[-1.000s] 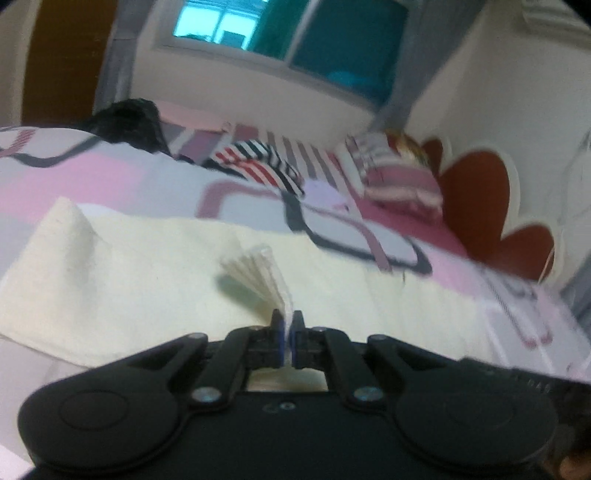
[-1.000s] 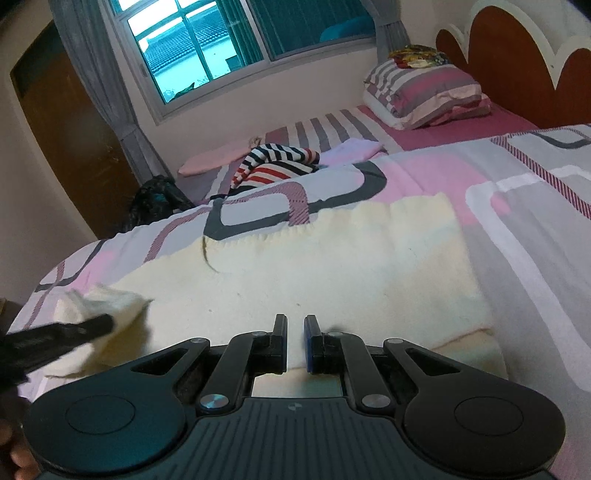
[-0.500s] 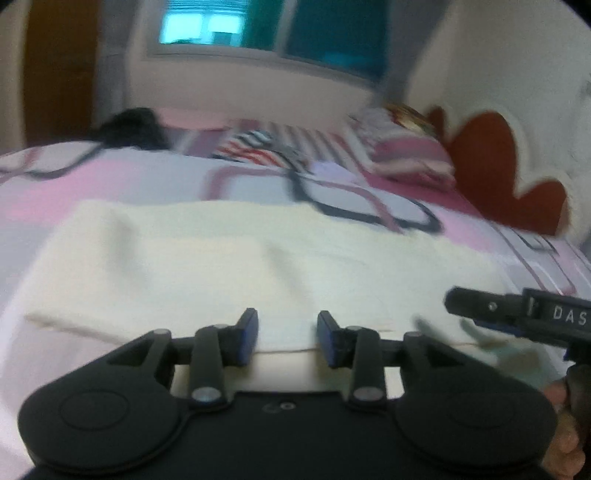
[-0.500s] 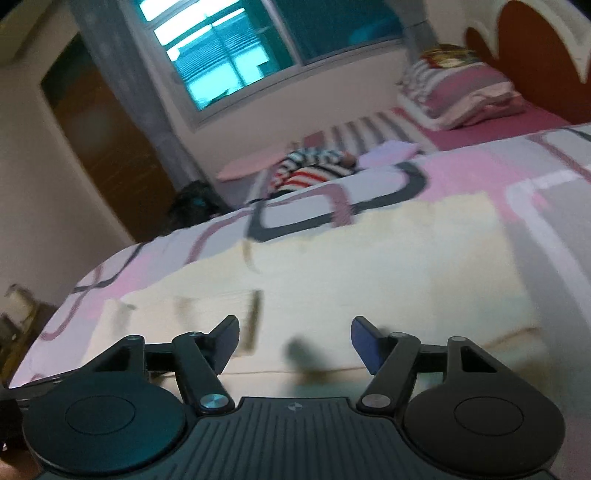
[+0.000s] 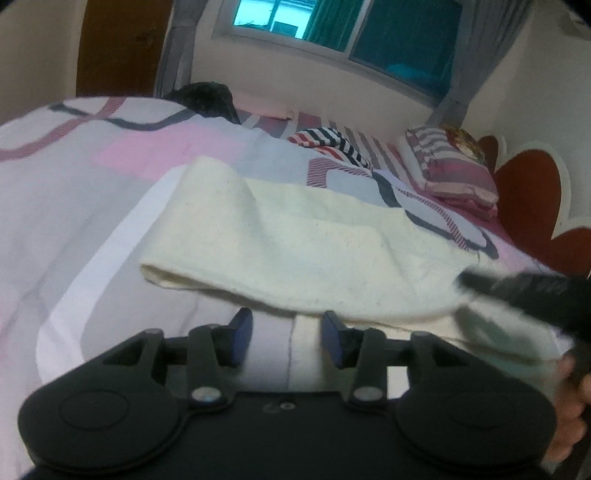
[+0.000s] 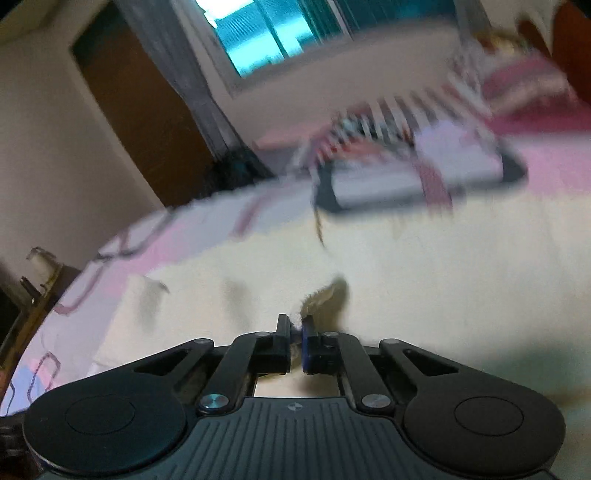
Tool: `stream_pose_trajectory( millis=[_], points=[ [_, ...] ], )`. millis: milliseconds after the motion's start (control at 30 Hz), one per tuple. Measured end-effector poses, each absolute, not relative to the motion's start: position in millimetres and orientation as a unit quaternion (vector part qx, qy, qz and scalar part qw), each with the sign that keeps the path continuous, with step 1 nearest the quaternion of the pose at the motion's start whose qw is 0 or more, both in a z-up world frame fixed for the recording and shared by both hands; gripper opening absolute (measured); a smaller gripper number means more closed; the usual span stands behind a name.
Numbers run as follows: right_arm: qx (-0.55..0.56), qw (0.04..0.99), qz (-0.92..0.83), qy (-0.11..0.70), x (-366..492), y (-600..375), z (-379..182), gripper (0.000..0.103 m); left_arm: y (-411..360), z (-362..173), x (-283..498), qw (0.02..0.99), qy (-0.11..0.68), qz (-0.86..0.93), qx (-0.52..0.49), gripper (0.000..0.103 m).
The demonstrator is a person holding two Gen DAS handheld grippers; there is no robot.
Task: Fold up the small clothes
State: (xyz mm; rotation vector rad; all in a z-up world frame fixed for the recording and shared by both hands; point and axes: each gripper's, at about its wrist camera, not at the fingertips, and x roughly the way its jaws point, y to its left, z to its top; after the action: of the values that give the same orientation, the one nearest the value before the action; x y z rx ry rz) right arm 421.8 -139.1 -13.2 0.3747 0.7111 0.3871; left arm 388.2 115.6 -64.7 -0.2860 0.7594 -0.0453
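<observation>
A cream cloth (image 5: 303,251) lies folded over on the pink and grey bedspread (image 5: 74,229), its near folded edge just beyond my left gripper (image 5: 286,325). The left gripper is open and empty, close to that edge. In the right wrist view, which is blurred, my right gripper (image 6: 295,328) is shut on a pinched-up fold of the cream cloth (image 6: 424,280). The right gripper also shows as a dark blur at the right of the left wrist view (image 5: 524,291).
A striped garment (image 5: 332,144) and a pink striped pillow (image 5: 450,170) lie further back on the bed. A red headboard (image 5: 535,206) stands on the right. A dark bag (image 5: 207,98), a wooden door (image 5: 122,44) and a window (image 5: 332,29) are at the back.
My left gripper let go of the cloth corner, opened, and drew back to the near edge. My right gripper opened, then shut on a fold of the cloth while moving fast.
</observation>
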Motion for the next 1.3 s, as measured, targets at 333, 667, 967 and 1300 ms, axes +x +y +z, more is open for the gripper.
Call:
stream_pose_trajectory(
  millis=[333, 667, 967, 1300],
  points=[
    [0.163, 0.934, 0.157, 0.276, 414, -184, 38, 0.005, 102, -65, 401, 0.921, 0.363, -0.02, -0.141, 0.042],
    [0.196, 0.93, 0.093, 0.296, 399, -245, 17, 0.005, 93, -68, 408, 0.921, 0.375, 0.021, -0.107, 0.039],
    [0.197, 0.93, 0.082, 0.299, 383, -262, 16, 0.005, 93, -68, 409, 0.921, 0.375, 0.02, -0.106, 0.039],
    [0.198, 0.927, 0.07, 0.31, 379, -267, 7, 0.005, 91, -69, 409, 0.922, 0.375, 0.018, -0.094, 0.039]
  ],
)
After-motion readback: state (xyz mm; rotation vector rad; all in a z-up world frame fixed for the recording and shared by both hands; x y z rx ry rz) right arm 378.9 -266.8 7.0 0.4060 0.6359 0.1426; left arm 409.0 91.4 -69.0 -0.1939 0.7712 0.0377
